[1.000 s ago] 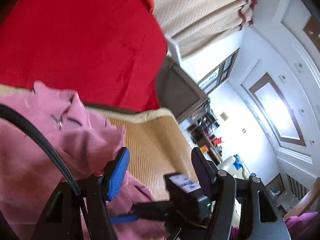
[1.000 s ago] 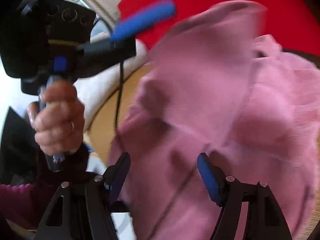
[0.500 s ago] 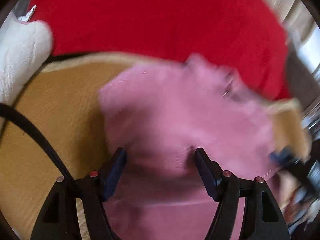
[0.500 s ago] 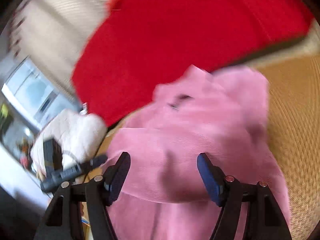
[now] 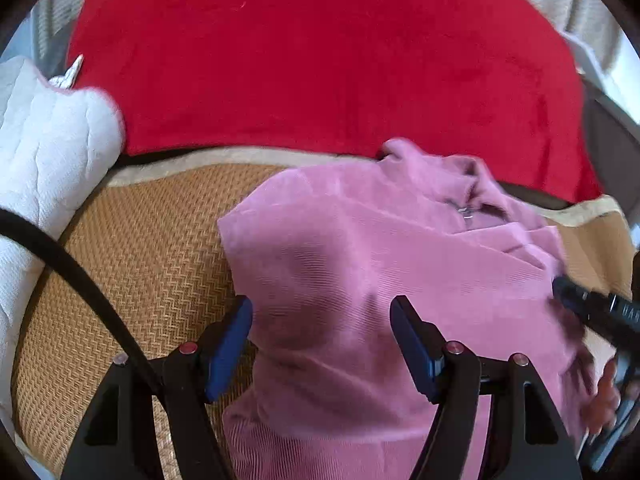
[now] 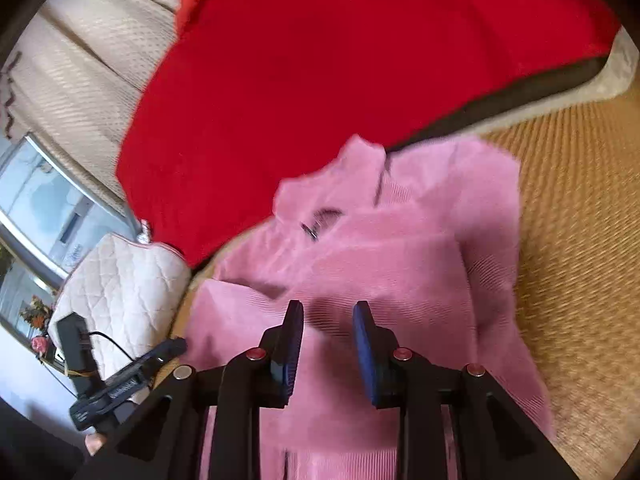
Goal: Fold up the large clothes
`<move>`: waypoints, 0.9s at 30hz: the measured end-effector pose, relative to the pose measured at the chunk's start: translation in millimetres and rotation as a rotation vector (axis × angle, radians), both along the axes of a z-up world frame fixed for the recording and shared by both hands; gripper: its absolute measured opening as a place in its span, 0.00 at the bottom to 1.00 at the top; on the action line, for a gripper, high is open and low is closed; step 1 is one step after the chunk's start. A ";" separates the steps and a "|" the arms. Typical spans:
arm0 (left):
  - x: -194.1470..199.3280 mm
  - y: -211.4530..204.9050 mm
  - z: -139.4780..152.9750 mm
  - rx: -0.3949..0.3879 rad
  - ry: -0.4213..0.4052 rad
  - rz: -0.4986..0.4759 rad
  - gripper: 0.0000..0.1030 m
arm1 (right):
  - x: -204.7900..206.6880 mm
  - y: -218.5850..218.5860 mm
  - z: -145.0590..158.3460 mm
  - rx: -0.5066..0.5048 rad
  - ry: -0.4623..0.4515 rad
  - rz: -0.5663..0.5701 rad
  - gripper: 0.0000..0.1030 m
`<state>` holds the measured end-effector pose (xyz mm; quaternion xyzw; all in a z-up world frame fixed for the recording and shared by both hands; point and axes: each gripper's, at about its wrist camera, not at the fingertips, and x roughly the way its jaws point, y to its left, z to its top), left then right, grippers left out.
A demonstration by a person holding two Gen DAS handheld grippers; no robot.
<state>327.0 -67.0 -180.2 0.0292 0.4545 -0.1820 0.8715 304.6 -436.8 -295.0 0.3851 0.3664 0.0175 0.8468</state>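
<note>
While the right tool (image 6: pixel 327 340) closes, pink garment (image 6: pixel 400 264) lies beneath it.

The pink garment (image 5: pixel 360 264) is soft cloth with a fine ribbed, matt weave and a small shiny metal zip pull near its collar. Under it lies a woven mat (image 5: pixel 152 264), tan, rough with a herringbone texture and a smooth cloth border. The red blanket (image 5: pixel 320 60) across the top of the frame looks plush and matt. At left, a white quilted cushion (image 5: pixel 44 152) shows stitched padded cloth.
</note>
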 end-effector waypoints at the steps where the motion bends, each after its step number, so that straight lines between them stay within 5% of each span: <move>1: 7.6 -3.9 -11.7 0.044 0.036 0.014 0.70 | 11.2 6.1 -10.2 -0.012 0.048 0.014 0.29; 4: 13.1 -5.7 -29.7 0.074 0.093 0.024 0.70 | 10.8 8.2 -9.6 -0.028 0.046 0.009 0.29; 10: 1.8 3.4 -15.4 0.031 0.073 0.004 0.70 | -15.7 -0.2 6.6 0.015 -0.017 0.040 0.29; 12: 0.0 -2.0 -23.1 0.062 0.082 -0.005 0.70 | -20.2 0.3 3.3 0.015 0.000 0.055 0.48; 13: -1.6 -2.3 -27.6 0.084 0.091 -0.011 0.70 | -23.5 -1.1 2.2 0.021 0.017 0.053 0.76; 14: -4.2 -0.6 -32.2 0.096 0.104 -0.019 0.70 | -23.1 2.0 -0.1 0.035 0.029 0.057 0.77; 20: -27.9 22.1 -16.5 0.066 0.070 -0.036 0.70 | -40.4 7.3 13.2 0.019 -0.031 0.097 0.75; 27: -100.3 71.8 7.8 0.010 -0.024 -0.048 0.71 | -115.8 -13.7 31.4 0.003 -0.105 0.141 0.75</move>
